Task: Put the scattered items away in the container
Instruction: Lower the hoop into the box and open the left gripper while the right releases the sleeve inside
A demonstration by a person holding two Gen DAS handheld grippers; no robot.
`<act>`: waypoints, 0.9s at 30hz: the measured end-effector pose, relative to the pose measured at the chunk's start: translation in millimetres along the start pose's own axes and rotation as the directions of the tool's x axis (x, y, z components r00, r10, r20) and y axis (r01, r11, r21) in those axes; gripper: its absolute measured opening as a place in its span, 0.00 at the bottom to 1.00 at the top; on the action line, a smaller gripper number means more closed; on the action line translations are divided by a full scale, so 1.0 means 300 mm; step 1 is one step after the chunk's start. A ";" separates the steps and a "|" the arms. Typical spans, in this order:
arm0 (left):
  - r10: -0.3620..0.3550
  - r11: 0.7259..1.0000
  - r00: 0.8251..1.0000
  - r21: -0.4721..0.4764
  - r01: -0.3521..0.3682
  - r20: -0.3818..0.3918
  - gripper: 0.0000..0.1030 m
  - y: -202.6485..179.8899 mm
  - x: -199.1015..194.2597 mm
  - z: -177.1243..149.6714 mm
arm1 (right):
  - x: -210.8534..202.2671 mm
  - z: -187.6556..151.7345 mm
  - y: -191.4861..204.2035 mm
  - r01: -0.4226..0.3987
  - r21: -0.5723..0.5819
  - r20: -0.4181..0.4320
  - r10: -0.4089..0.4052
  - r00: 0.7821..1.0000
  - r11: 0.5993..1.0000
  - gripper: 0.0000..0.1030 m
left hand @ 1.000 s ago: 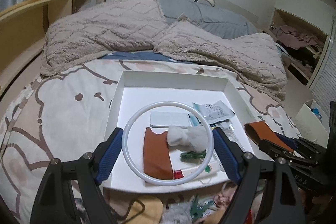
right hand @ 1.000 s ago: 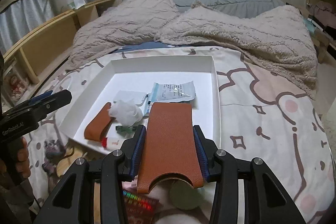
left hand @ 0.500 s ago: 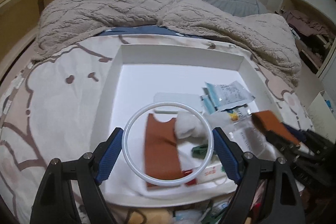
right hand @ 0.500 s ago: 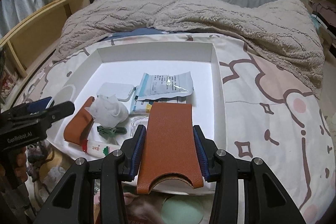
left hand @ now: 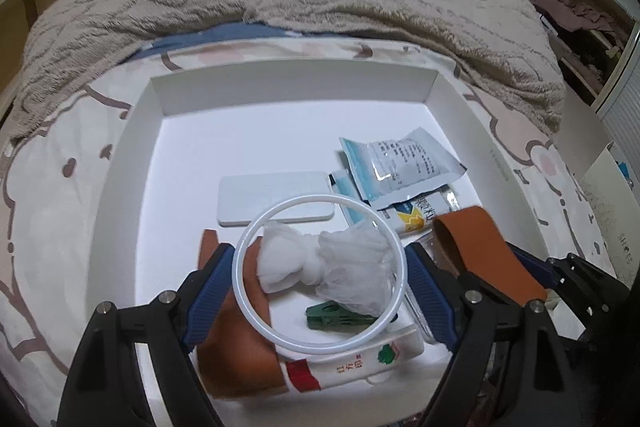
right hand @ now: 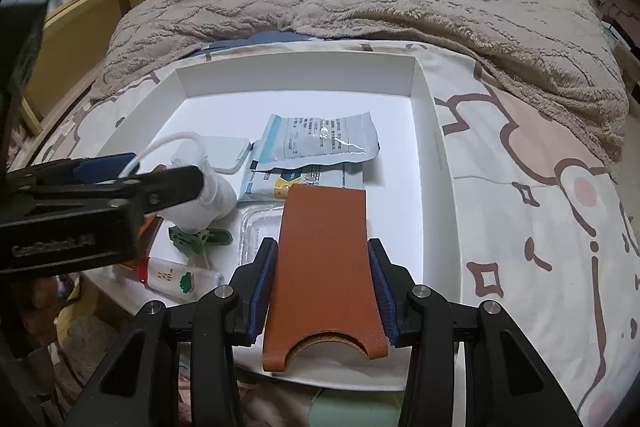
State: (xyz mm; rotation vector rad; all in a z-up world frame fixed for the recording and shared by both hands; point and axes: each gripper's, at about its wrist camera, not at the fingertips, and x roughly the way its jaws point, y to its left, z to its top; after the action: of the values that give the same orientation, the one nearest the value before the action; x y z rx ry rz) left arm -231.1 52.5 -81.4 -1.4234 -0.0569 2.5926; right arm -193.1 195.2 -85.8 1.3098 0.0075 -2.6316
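My left gripper (left hand: 320, 271) is shut on a white plastic ring (left hand: 276, 219) and holds it over the near part of the white tray (left hand: 292, 83). My right gripper (right hand: 323, 259) is shut on a brown leather sleeve (right hand: 324, 259), held over the tray's near right part; the sleeve also shows in the left wrist view (left hand: 480, 251). In the tray lie a second brown sleeve (left hand: 236, 355), a white tissue wad (left hand: 320, 267), a green clip (left hand: 340, 317), a white flat case (left hand: 272, 197), foil packets (left hand: 404, 167) and a red-capped tube (left hand: 352, 363).
The tray sits on a cartoon-print bedsheet (right hand: 540, 195). Beige blankets (right hand: 360, 3) lie behind it. A wooden shelf (right hand: 80, 39) runs along the left. More loose items (right hand: 72, 315) lie near the tray's front edge. The left gripper (right hand: 100, 183) crosses the right wrist view.
Both grippers have moved forward over the tray with the ring and the sleeve still held. The left gripper is lower and closer to the items in the tray.
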 end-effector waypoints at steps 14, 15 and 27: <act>-0.028 0.999 0.998 0.032 0.029 -0.058 0.82 -0.025 0.078 0.023 | 0.016 -0.007 -0.007 0.010 -0.006 -0.002 -0.010 1.000 1.000 0.44; -0.020 0.999 0.998 0.030 0.022 -0.066 0.82 -0.023 0.087 0.025 | 0.016 -0.008 -0.006 0.010 -0.006 -0.002 -0.010 1.000 1.000 0.44; -0.029 0.999 0.991 0.025 0.033 -0.130 0.92 -0.023 0.108 0.023 | 0.017 -0.004 -0.006 0.004 0.000 -0.002 -0.004 1.000 1.000 0.44</act>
State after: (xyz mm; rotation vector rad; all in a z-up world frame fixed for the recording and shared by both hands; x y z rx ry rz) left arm -252.7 65.3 -103.8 -1.5647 -0.0255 2.4604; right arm -195.6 196.2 -90.8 1.3141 0.0111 -2.6337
